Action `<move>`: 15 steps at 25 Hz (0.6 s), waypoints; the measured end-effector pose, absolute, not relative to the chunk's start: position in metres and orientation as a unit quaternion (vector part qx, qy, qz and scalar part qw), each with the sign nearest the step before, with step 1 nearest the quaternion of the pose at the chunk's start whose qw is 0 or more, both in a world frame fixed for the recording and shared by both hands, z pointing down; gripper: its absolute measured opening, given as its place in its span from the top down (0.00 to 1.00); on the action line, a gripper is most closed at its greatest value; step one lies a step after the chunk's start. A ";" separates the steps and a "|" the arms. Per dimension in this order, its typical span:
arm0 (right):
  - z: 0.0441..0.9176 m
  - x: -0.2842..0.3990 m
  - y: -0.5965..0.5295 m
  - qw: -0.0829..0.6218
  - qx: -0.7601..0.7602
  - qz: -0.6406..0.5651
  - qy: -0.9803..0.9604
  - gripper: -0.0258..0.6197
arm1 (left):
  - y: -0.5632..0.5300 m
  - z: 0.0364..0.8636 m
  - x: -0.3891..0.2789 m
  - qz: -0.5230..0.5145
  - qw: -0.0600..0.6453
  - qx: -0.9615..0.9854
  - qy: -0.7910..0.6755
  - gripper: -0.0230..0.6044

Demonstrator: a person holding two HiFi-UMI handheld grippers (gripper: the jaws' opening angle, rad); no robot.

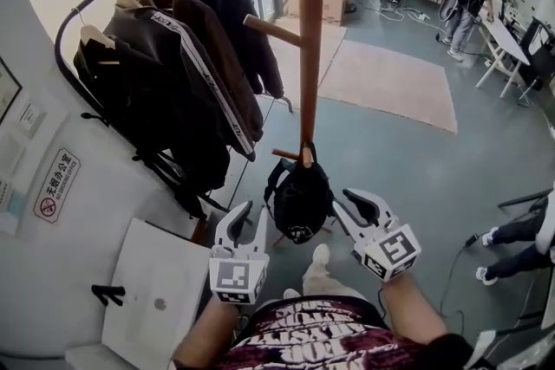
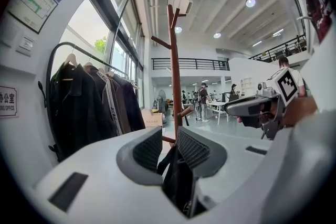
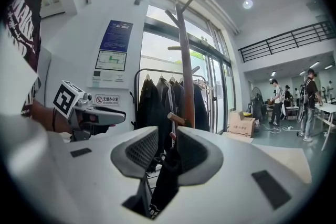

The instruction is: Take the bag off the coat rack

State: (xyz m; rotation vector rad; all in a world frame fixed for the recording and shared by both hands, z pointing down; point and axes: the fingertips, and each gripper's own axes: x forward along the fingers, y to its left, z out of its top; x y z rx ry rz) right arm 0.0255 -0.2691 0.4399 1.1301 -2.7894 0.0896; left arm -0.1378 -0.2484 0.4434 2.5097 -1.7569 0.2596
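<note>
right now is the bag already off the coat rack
No, the black bag hangs by its strap from a low peg on the wooden coat rack.

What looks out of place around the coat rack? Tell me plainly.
Nothing stands out: the black bag hangs low on the coat rack, and the jackets hang neatly beside it.

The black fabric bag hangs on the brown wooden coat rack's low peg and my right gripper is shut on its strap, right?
Not quite: the right gripper is open, jaws apart on nothing, per the right gripper view. The black fabric bag does hang on the brown wooden coat rack's low peg.
</note>
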 end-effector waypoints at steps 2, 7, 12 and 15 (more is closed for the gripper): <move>0.443 0.025 -0.278 0.066 0.368 0.034 -0.927 0.78 | -0.255 0.443 -0.135 0.086 0.034 0.815 -0.572 0.83; 0.450 0.020 -0.304 0.068 0.352 0.037 -0.933 0.78 | -0.274 0.448 -0.129 0.091 0.034 0.816 -0.569 0.83; 0.459 0.014 -0.323 0.078 0.334 0.045 -0.938 0.78 | -0.293 0.458 -0.125 0.094 0.047 0.815 -0.569 0.83; 0.466 0.012 -0.335 0.088 0.326 0.050 -0.940 0.78 | -0.305 0.461 -0.120 0.094 0.050 0.818 -0.566 0.83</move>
